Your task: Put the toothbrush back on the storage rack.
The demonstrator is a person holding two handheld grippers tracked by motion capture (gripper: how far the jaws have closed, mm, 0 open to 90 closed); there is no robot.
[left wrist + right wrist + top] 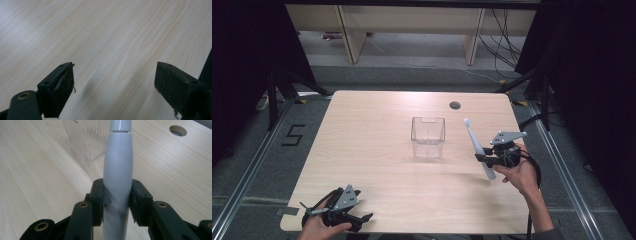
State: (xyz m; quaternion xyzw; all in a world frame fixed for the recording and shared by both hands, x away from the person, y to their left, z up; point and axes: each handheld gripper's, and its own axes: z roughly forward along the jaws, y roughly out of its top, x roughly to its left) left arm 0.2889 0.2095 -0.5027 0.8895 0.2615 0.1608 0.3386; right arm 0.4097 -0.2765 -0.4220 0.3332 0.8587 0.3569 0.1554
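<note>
- Right gripper (482, 159): clamped on a white electric toothbrush (476, 148), jaws pressing the thick grey-white handle from both sides. In the right gripper view the handle (117, 172) rises straight up between the two black pads, which touch it on either side.
- Toothbrush position: held over the right part of the desk (372, 150), nearer the right edge than the middle. Brush head points toward the far edge, handle end toward the near edge; the body runs slightly slantwise. From the high view I cannot tell whether the lower end touches the desk top.
- Clear plastic box (428, 136): stands upright and open-topped near the middle of the desk, a little toward the far edge. It sits just left of the toothbrush, not touching it. The right gripper view shows its ribbed wall (87, 140) just behind and left of the handle.
- Round cable hole (455, 105): in the desk top near the far edge, beyond the box.
- Left gripper (362, 218): at the near left corner of the desk, held in the person's left hand (319, 227). Jaws spread wide apart, nothing between them; the left gripper view shows bare wood grain in the gap.
- Right hand (517, 175): grips the right gripper from the near side, cable trailing toward the near edge.
</note>
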